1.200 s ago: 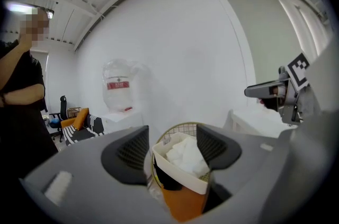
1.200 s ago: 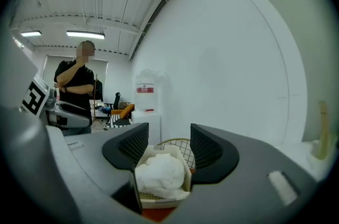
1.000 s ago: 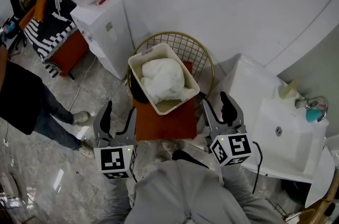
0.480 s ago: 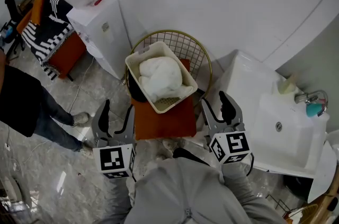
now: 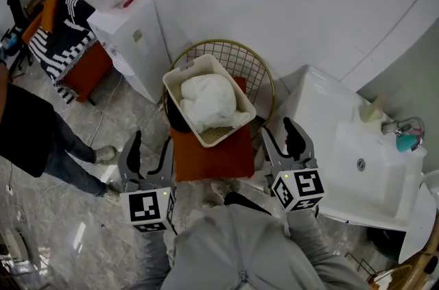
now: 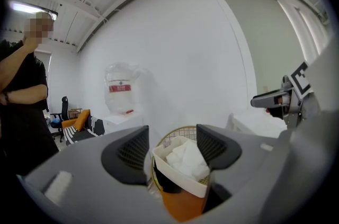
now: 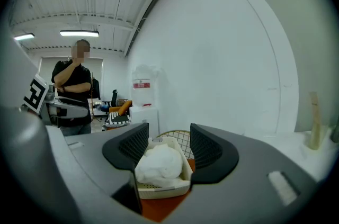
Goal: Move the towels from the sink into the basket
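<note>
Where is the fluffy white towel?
In the head view's middle, the white towel lies inside the white basket on the orange seat, left of the sink.

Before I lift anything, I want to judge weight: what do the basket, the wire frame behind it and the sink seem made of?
Basket: probably plastic, cream and matte, judging by its moulded rim and perforated floor. Wire frame: thin gold-coloured metal wire, judging by its open grid. Sink: smooth glossy white, perhaps ceramic, though the look leaves that open.
</note>
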Demonstrator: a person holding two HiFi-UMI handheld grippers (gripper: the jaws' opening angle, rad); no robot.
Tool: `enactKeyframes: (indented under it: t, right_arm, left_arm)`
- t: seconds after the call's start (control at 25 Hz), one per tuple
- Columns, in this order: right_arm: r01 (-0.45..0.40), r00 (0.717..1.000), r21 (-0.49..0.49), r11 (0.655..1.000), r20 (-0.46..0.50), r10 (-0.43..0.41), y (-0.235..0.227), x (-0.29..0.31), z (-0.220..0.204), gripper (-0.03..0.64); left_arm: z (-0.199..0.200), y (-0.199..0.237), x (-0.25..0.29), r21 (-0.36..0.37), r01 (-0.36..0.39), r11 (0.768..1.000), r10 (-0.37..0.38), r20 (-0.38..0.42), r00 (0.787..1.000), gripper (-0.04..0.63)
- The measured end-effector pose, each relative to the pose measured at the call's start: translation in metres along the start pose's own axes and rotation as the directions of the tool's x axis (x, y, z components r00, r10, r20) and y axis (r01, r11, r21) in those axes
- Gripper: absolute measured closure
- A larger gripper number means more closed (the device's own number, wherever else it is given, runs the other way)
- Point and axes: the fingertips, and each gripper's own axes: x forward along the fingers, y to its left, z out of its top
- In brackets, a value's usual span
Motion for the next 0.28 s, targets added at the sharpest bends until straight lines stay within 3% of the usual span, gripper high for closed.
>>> enactKeyframes:
  t: [0.28]
  right_arm:
    - [-0.002,1.000,-0.002,1.000,0.006,0.003,0.0035,0.0018,0.0002,0.373]
  left_arm:
    - [0.0000,0.0045,-0.0017,0.004,-0.006,1.000,0.006,0.004,1.000,0.262]
